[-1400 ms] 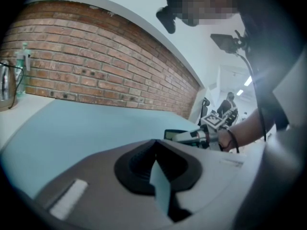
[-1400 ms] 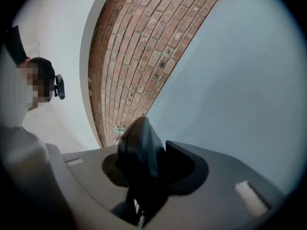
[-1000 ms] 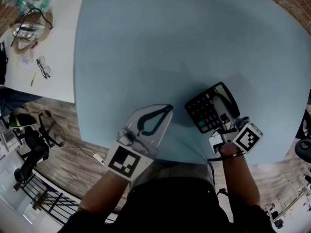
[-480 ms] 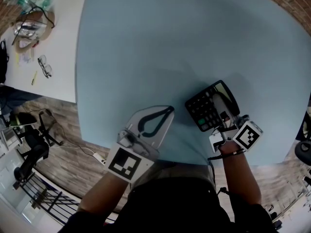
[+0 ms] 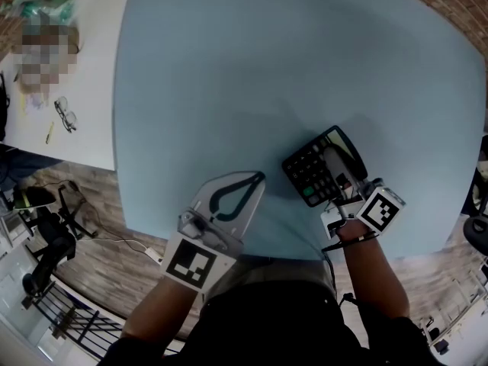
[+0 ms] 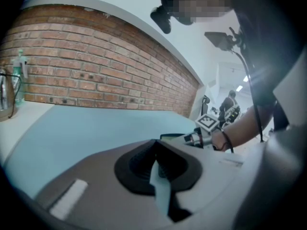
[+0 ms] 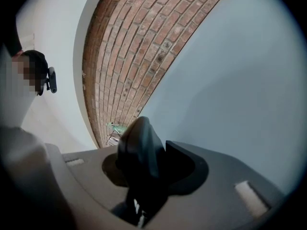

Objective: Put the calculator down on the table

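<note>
Black calculator [image 5: 309, 175] stays clamped in right gripper [image 5: 339, 171] jaws; left gripper [image 5: 258, 178] seemingly closed.

The head view looks steeply down on the table [image 5: 267, 67] from above its near edge. Both gripper views skim low across the table toward a shared brick wall [image 6: 96, 66].

In the lower right of the frame, the right tool [image 5: 336, 171] grips a black calculator [image 5: 305, 170] at the near edge of the light blue bench [image 5: 229, 67], possibly touching it. At lower centre, the left tool [image 5: 256, 180] hovers with its tips together. Glasses [image 5: 65, 114] lie at the upper left.
</note>
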{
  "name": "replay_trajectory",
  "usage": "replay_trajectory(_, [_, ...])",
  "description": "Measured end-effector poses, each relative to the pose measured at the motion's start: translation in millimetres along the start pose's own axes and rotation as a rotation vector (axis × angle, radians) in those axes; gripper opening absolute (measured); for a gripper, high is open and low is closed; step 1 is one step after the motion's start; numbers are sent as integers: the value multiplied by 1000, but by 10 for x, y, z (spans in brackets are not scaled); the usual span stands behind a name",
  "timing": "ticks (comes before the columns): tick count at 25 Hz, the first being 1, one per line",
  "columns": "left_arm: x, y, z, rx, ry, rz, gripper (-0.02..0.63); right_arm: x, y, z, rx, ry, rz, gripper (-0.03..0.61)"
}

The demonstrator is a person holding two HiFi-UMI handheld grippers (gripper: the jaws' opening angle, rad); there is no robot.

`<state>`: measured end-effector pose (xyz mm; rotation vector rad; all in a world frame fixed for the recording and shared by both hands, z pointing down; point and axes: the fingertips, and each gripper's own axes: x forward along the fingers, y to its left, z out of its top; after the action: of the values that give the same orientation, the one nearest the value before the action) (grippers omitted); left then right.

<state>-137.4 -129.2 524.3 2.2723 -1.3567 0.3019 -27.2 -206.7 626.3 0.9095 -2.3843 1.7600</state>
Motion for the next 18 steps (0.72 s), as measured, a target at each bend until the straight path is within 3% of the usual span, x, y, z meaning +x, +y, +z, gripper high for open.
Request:
replay_trajectory(5, [-50,9,63,-17,-19,13,2,-30,-61,-2,-19,-1,-38,132])
replay_trajectory(14, [-124,128,281,26,-42,28,2,71,-162,-6,-22,-6,-130,132])
replay_trajectory(18, [-177,169,375,29,-56,36,2,112,-197,-20,16,-2,-153,132])
